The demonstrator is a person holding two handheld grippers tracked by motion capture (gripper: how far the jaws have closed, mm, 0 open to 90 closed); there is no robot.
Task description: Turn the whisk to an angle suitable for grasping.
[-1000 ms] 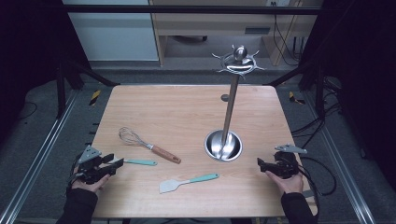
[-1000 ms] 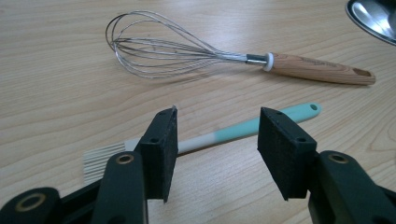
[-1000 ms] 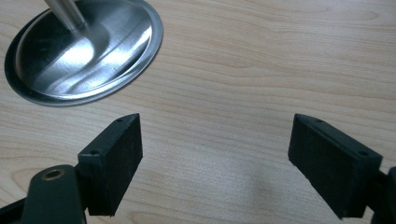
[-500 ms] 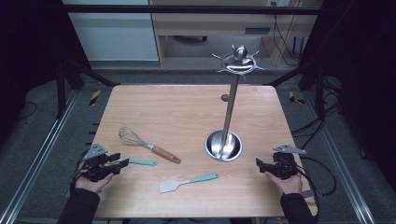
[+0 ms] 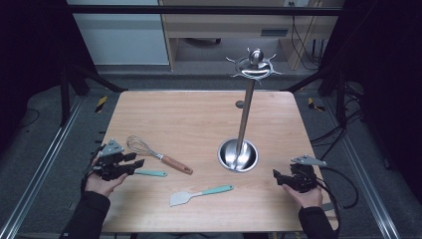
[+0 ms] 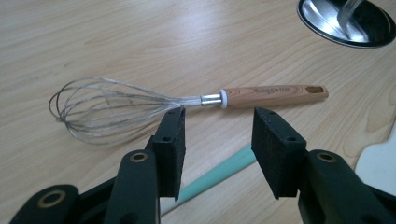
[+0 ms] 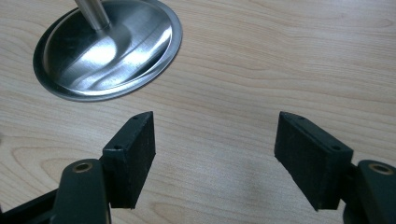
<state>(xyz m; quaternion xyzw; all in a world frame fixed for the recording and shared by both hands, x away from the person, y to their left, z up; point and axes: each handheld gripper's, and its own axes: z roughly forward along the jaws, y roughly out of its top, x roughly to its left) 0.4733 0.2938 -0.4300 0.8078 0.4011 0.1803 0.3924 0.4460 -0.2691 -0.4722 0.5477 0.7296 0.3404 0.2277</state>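
Note:
A wire whisk (image 5: 142,148) with a wooden handle (image 6: 273,93) lies at the table's left, just past my left gripper (image 5: 135,165). That gripper (image 6: 217,123) is open and its jaws have just been closing. A teal utensil handle (image 6: 219,175) lies on the table beneath the gap, clear of both pads; its head is hidden. A spatula (image 5: 199,193) with a teal handle and a pale blade rests near the front edge. My right gripper (image 5: 275,177) hovers at the front right. It is open (image 7: 215,135) over bare wood, its jaws also having just been closing, with nothing between them.
A steel utensil stand rises from a round dished base (image 5: 238,155) right of centre, with a tall pole and a hooked crown (image 5: 254,67) on top. The base (image 7: 107,46) sits close ahead of my right gripper. The wooden table (image 5: 189,114) has dark frame rails around it.
My left hand has moved forward and to the right, rising a little, so its jaws now sit over the teal handle near the whisk. Its jaws stand narrower. The right hand has stayed put.

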